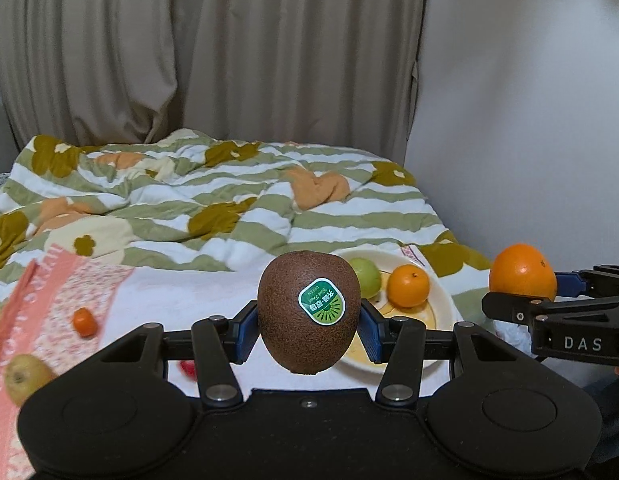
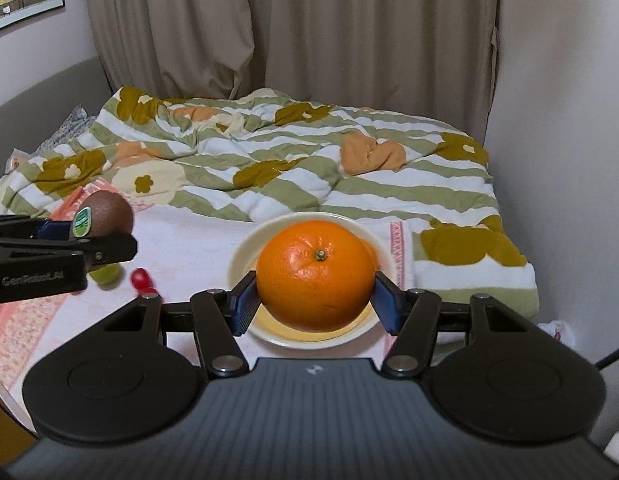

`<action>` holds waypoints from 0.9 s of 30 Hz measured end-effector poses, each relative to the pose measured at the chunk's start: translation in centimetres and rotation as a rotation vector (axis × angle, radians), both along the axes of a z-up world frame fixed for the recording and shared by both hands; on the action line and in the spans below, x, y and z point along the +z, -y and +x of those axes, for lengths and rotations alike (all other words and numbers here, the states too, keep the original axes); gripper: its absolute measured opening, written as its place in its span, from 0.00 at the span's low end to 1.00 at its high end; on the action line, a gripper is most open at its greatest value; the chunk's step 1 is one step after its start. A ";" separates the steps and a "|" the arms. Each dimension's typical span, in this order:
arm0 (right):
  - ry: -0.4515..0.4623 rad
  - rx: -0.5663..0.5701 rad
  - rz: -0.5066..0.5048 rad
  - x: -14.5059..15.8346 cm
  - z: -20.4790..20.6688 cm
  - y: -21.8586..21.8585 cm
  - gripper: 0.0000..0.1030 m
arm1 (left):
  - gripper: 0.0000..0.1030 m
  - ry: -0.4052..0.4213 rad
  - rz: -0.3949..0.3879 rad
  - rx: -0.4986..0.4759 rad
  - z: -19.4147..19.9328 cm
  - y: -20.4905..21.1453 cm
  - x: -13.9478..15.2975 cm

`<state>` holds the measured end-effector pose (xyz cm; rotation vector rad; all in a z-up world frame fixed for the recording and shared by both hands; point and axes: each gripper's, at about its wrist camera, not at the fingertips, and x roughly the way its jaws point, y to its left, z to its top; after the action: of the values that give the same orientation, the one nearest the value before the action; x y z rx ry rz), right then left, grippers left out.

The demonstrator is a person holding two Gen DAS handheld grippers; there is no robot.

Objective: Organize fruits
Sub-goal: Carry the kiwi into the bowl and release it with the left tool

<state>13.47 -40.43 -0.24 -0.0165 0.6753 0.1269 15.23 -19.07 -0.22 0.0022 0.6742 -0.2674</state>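
My left gripper (image 1: 309,330) is shut on a brown kiwi (image 1: 308,312) with a green sticker, held above the white cloth. It also shows in the right wrist view (image 2: 109,210) at the left. My right gripper (image 2: 314,300) is shut on a large orange (image 2: 315,274), held over the cream plate (image 2: 245,248). The large orange also shows in the left wrist view (image 1: 523,272) at the right. The plate (image 1: 443,300) holds a green fruit (image 1: 367,276) and a small orange (image 1: 408,285).
On the cloth to the left lie a small mandarin (image 1: 84,322), a yellow-green fruit (image 1: 25,374) and a red fruit (image 2: 140,278). A green fruit (image 2: 105,273) sits under the left gripper. A striped floral quilt (image 1: 213,200) covers the bed behind. A wall stands at the right.
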 end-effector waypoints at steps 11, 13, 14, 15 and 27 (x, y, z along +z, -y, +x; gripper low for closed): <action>-0.050 -0.047 0.026 -3.1 4.5 4.3 0.72 | 0.54 -0.092 0.086 -0.092 6.4 5.8 -4.7; -0.062 -0.071 0.030 -3.6 5.2 4.8 0.72 | 0.54 -0.118 0.104 -0.112 7.5 6.5 -5.9; -0.069 -0.083 0.034 -3.9 5.5 5.1 0.72 | 0.54 -0.131 0.110 -0.121 8.0 6.7 -6.4; -0.076 -0.093 0.037 -4.2 5.9 5.4 0.72 | 0.54 -0.144 0.117 -0.132 8.5 7.0 -7.0; -0.137 -0.182 0.060 -6.4 8.0 6.6 0.72 | 0.54 -0.245 0.210 -0.233 11.9 10.0 -11.3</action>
<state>21.46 -47.06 -6.68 0.1120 0.8065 -0.0275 27.14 -29.05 -11.51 0.2535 0.9451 -0.4241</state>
